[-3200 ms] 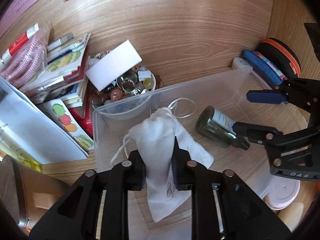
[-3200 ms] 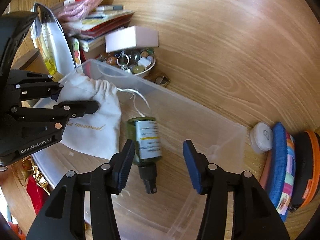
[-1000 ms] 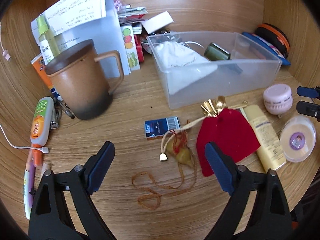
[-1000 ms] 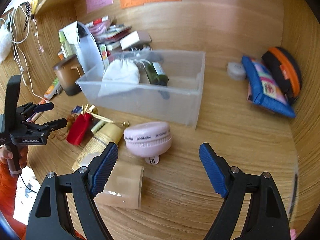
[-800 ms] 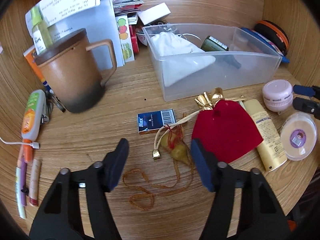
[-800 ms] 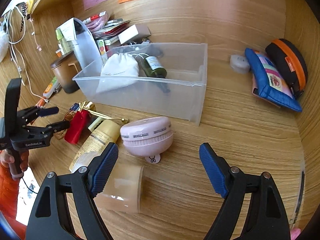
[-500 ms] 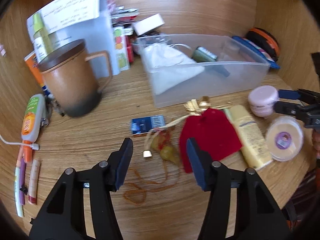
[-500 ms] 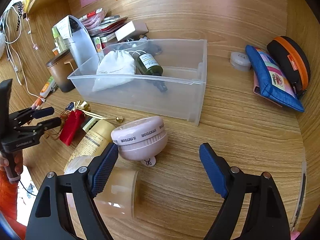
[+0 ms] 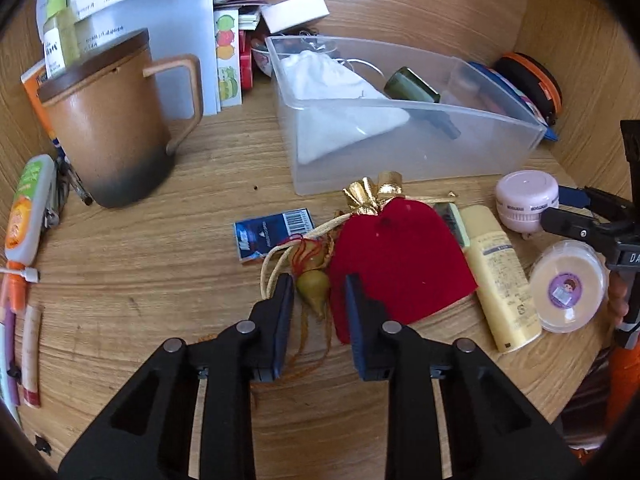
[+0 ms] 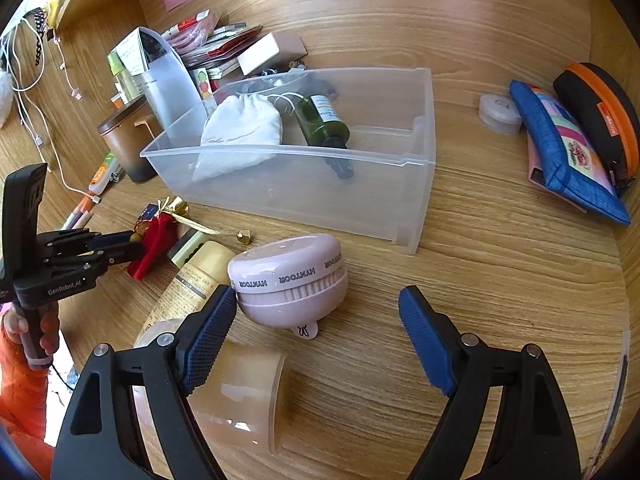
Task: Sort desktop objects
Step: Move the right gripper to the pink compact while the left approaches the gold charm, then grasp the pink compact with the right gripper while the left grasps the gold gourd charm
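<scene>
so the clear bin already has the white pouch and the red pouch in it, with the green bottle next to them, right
Not quite: the red pouch is not in the clear bin; it lies on the desk in front of it, beside the left tool, as the left wrist view shows. The white pouch and the green bottle are indeed in the bin, side by side.

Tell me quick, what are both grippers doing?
Left gripper: jaws closing around the little gourd charm, not pressing it yet.
Right gripper: open, holding nothing, pink brush between jaws.
</scene>
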Motion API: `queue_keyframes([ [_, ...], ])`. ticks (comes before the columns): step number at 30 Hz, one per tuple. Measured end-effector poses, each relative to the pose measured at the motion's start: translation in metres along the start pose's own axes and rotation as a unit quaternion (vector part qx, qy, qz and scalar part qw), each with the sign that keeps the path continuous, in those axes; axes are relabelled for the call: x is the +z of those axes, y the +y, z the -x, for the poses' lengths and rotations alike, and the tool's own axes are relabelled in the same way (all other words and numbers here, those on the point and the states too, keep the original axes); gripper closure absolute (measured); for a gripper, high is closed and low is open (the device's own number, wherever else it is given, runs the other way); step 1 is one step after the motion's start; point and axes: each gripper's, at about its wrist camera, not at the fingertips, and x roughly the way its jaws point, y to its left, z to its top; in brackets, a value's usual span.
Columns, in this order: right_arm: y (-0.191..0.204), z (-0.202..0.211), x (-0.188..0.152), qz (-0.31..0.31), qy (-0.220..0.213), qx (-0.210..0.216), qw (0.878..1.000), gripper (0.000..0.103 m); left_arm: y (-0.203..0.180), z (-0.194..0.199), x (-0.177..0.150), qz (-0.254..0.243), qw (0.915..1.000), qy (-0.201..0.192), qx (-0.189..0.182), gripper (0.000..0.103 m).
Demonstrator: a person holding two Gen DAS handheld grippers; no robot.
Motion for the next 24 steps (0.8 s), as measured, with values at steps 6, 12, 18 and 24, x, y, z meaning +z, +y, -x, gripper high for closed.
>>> queue_keyframes([
  [6,-0.002,-0.011,0.006,-0.002,0.013,0.016,1.000,0.022,-0.002,-0.006,0.010,-0.013,0.9998,-0.001,0.014,0.077],
  [12,-0.001,-0.020,0.011,-0.003,0.014,0.021,1.000,0.022,-0.004,-0.012,0.015,-0.020,0.9997,-0.005,0.015,0.077],
  [18,0.004,-0.023,0.015,-0.001,0.006,0.032,0.999,0.043,-0.004,-0.013,0.016,-0.017,0.9996,-0.011,0.020,0.080],
  [24,0.010,-0.015,0.016,0.013,-0.013,0.016,1.000,0.043,-0.004,0.004,0.017,-0.018,0.9990,-0.032,0.024,0.085],
])
